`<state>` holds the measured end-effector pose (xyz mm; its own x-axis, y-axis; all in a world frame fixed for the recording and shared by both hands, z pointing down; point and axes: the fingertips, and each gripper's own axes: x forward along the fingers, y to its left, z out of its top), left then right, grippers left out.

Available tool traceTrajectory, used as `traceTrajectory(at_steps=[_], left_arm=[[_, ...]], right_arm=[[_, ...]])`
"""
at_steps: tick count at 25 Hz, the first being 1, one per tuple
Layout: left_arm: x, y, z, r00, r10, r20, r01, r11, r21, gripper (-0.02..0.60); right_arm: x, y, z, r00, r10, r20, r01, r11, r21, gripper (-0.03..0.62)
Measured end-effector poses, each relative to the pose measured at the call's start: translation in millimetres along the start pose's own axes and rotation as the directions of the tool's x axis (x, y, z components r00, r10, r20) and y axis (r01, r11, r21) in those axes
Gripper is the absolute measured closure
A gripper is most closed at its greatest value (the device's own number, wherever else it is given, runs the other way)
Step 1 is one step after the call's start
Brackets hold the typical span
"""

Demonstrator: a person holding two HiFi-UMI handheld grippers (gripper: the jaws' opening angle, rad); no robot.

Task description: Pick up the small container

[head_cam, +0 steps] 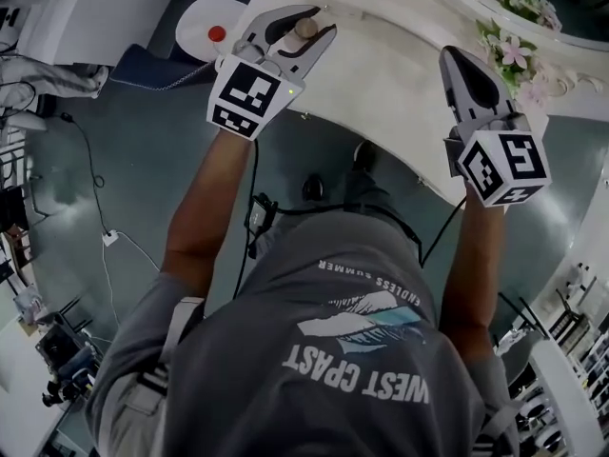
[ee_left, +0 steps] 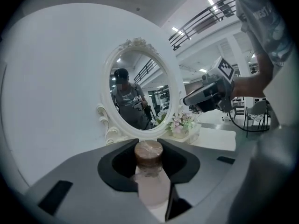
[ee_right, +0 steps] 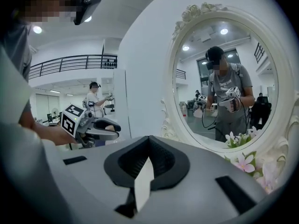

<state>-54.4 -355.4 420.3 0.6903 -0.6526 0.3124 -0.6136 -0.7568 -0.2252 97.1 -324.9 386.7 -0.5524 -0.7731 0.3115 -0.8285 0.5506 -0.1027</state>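
Two grippers are held up in front of the oval mirror, one in each of the person's hands. On the left gripper the jaws stand partway apart and are clamped on the small container, a pale, slim bottle with a round brown cap under crinkled clear film. The cap pokes up just past the jaw tips. The container is held in the air facing the mirror's lower glass, above the near edge of the white table that carries the mirror. On the right gripper the jaws are pressed together with nothing between them. It points at the mirror's lower frame, closer than the left gripper to the pink and white flowers at the mirror's foot. The mirror glass reflects the person in a grey T-shirt holding both grippers. A black cable hangs from the left gripper along the person's forearm, away from the mirror.
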Motion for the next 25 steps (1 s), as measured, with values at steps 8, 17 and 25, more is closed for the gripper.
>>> traceTrajectory(at_steps=[8,17,25], left_arm=[[-45,-3,42,0.999,-0.040,0.034,0.039,0.998,0.053,0.448],[-85,-6,65,0.996,-0.057,0.061,0.052,0.994,0.092,0.448],[-119,-15,78,0.995,-0.060,0.083,0.051,0.993,0.109,0.448]], right_arm=[[-8,21,25,0.998,-0.008,0.054,0.010,0.999,-0.040,0.569],[-22,43,47,0.994,-0.023,0.102,0.030,0.997,-0.072,0.569],[-33,63,49,0.996,-0.023,0.085,0.032,0.994,-0.109,0.569]])
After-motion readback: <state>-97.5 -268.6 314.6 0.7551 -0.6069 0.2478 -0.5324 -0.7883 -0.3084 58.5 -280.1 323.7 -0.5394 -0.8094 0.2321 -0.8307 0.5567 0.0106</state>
